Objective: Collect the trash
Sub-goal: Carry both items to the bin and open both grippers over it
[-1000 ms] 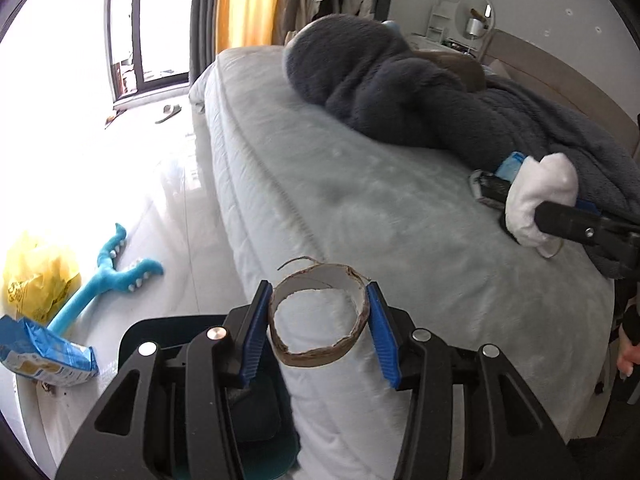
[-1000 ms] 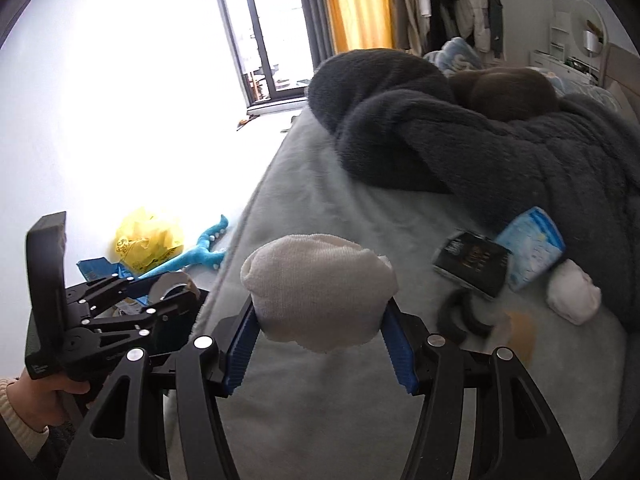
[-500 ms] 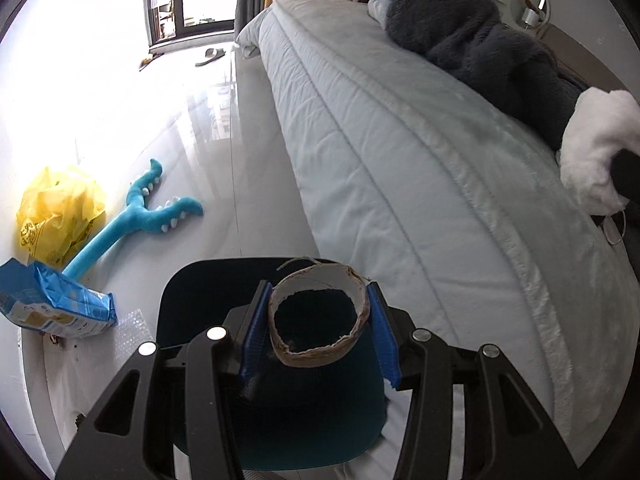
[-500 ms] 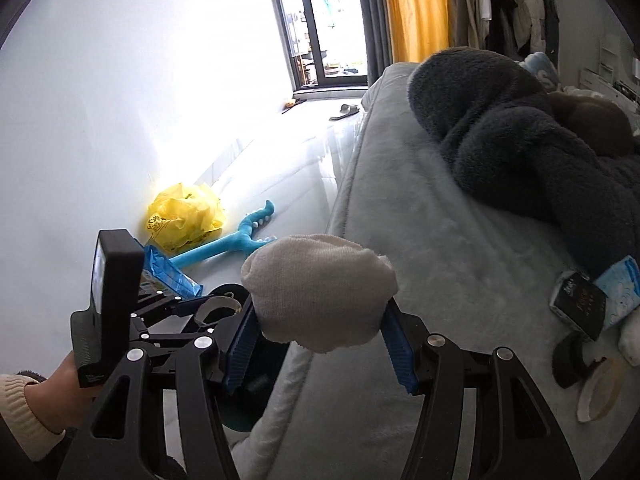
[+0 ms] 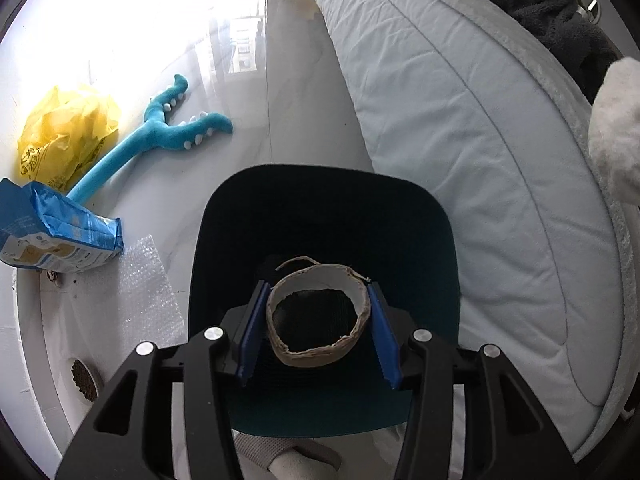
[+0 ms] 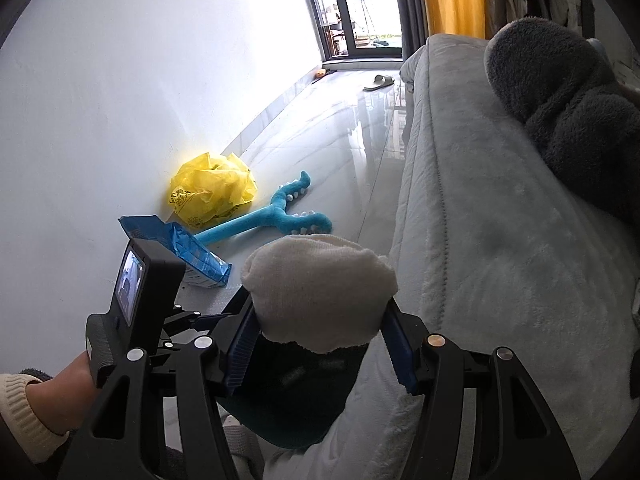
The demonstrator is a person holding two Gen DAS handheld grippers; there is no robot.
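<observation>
Your left tongs (image 5: 318, 330) point steeply down, pinching the cardboard ring (image 5: 318, 316) directly over the dark bin (image 5: 420, 216). Your right tongs (image 6: 320, 338) slant downward, pinching the white sock (image 6: 318, 288) beside the bed (image 6: 492, 240).

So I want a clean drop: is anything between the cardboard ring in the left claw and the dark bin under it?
Nothing visible. The cardboard ring hangs in the left claw directly over the bin, whose open mouth looks unobstructed.
</observation>
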